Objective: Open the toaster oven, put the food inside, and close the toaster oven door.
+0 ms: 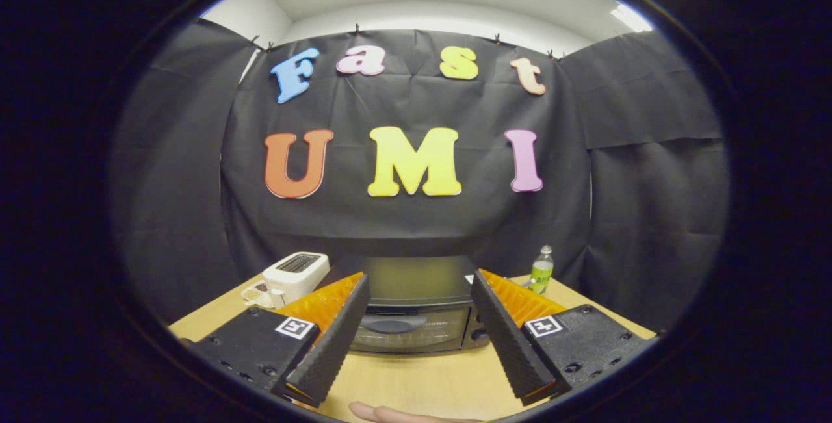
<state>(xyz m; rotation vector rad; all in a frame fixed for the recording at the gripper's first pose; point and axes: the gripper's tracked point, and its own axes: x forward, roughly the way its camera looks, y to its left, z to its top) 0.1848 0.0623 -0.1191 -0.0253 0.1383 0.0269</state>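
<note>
A wooden table (416, 381) spreads under the gripper and carries everything else. The black toaster oven (416, 306) stands toward the back of it, its glass door closed with the handle across the top of the door, seen straight ahead in the gap between the two fingers and beyond their tips. The gripper (420, 288) hangs above the table with its fingers spread wide apart, holding nothing. A white pop-up toaster (297, 275) sits beside the oven, beyond the left finger. A green drink bottle (541, 270) stands beyond the right finger. A fingertip (383, 414) rests on the table's near edge.
</note>
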